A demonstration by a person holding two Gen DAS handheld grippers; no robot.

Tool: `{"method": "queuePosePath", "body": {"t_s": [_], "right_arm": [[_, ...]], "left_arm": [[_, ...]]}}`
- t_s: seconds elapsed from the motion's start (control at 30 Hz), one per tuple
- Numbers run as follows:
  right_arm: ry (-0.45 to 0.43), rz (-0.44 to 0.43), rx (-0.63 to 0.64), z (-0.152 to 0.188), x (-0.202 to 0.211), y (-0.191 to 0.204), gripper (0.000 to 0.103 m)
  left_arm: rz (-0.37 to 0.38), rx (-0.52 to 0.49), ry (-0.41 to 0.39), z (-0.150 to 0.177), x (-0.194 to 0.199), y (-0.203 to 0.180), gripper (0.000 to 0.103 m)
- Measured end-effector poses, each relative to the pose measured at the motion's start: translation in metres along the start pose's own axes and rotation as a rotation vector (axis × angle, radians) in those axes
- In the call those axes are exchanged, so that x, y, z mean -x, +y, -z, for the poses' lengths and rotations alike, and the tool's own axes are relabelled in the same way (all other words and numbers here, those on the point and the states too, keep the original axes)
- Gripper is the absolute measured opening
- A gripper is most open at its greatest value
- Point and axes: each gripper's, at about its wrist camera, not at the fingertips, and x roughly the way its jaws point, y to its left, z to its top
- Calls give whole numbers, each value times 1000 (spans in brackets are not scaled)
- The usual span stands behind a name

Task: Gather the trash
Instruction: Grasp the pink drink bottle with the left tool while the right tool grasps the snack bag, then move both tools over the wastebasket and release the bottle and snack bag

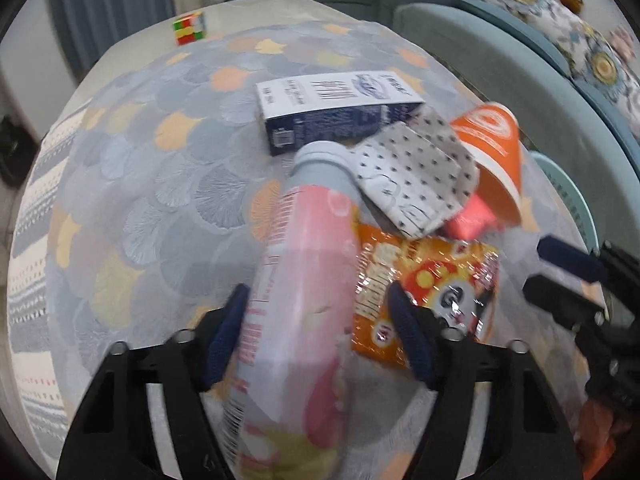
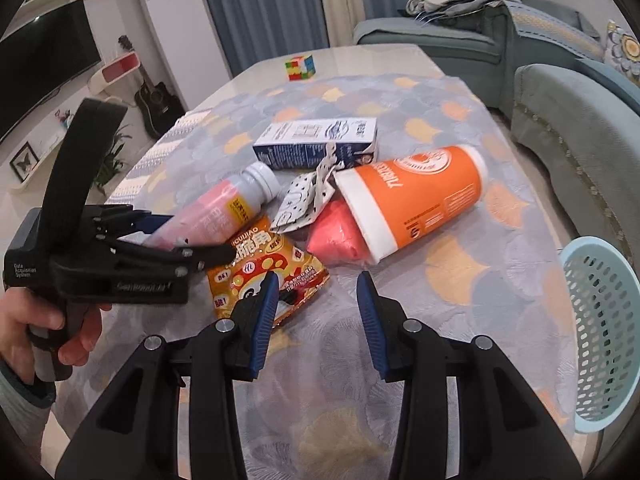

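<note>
A pile of trash lies on the table: a pink bottle (image 1: 304,280) with a grey cap, an orange snack bag (image 1: 432,280), a dotted paper wrapper (image 1: 416,176), an orange paper cup (image 1: 496,148) on its side with pink plastic in it, and a blue-white carton (image 1: 336,112). My left gripper (image 1: 316,312) has its fingers on both sides of the pink bottle (image 2: 212,212); the right wrist view shows it (image 2: 188,240) around the bottle. My right gripper (image 2: 316,300) is open and empty, just in front of the snack bag (image 2: 264,276) and cup (image 2: 416,200). A light blue basket (image 2: 600,340) stands at the table's right edge.
A Rubik's cube (image 2: 300,67) sits at the far end of the table. The table has a patterned cloth (image 2: 460,280). Teal sofas (image 2: 580,128) stand to the right and behind. A TV and a guitar are at the left wall.
</note>
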Motion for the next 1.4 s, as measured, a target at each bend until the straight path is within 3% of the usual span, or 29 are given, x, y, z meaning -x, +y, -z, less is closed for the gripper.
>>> {"method": "queuePosePath", "body": {"t_s": [0.03,0.07,0.33,0.53,0.63,0.7,0.87,1.0,1.2,1.4], "right_arm": [[13,-4,4,-1,-6,0,37],[20,-2,8,0,-9,1,38],[76,-32,-12,-2,-38,-3,41],[90,-17,32,-4,-45,9,41],[88,4,93,-1,-45,21,21],[70,10,113,1,-41,25,18],[3,-31,104,3,-10,20,2],[-55,-34,91,1,21,17,2],[-155,39,83,-3,78,-3,2],[-255,151,27,-10,136,-44,2]], "left_arm": [[8,31,-8,2,0,4,48],[26,55,-17,4,1,8,47],[57,179,-111,33,16,26,47],[27,170,-140,35,15,17,47],[17,165,-148,37,15,15,47],[15,170,-151,38,15,15,47],[28,191,-191,44,30,17,46],[45,201,-228,45,52,11,46],[81,166,-295,42,84,-18,46],[169,116,-362,21,111,-64,46]]}}
